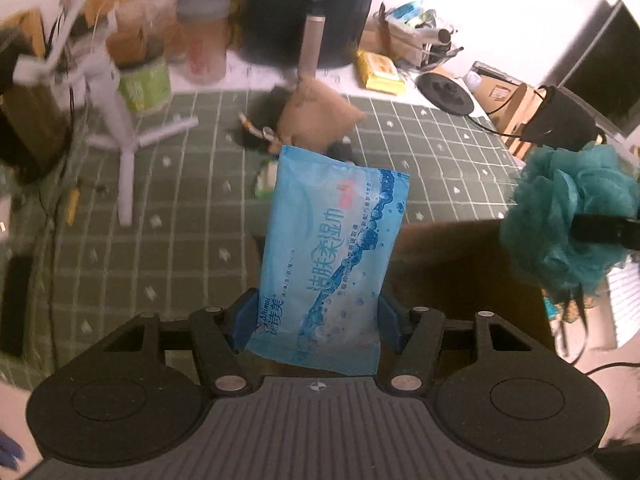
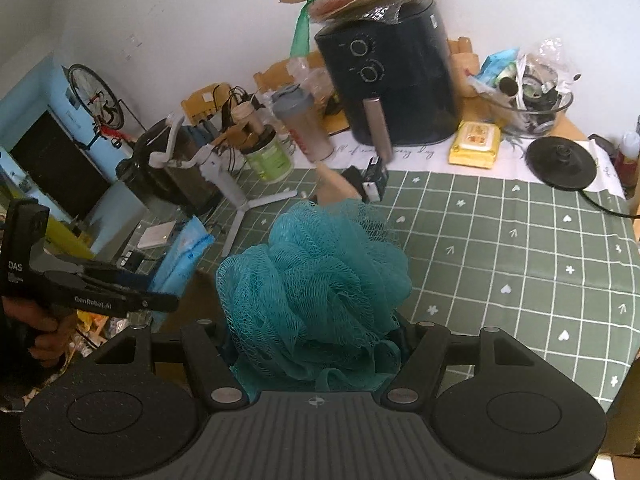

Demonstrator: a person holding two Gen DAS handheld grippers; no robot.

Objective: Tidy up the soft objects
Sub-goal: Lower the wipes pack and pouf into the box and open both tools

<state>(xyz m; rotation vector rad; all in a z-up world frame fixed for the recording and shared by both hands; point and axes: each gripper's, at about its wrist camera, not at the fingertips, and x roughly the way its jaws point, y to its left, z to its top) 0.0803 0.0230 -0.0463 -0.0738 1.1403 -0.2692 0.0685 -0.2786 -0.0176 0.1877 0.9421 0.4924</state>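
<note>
A blue wet-wipes pack (image 1: 332, 248) stands upright between the blue pads of my left gripper (image 1: 318, 320), which is shut on its lower end. It hangs above the front edge of the green checked tablecloth (image 1: 180, 220). A teal mesh bath sponge (image 2: 316, 284) fills my right gripper (image 2: 316, 340), shut on its lower part. In the left wrist view the sponge (image 1: 568, 216) shows at the right with a black finger across it. The right wrist view shows the left gripper (image 2: 160, 280) at the left, a hand under it, with the wipes pack (image 2: 184, 252). A tan cushion (image 1: 316, 116) lies mid-table.
A black air fryer (image 2: 392, 80) stands at the back of the table (image 2: 520, 240). Beside it are a yellow wipes pack (image 2: 476, 144), a glass bowl of clutter (image 2: 528, 108), a white tripod (image 2: 236, 196), a shaker bottle (image 2: 304, 124) and a black round base (image 2: 560, 164). A brown box (image 1: 460, 272) sits below the table edge.
</note>
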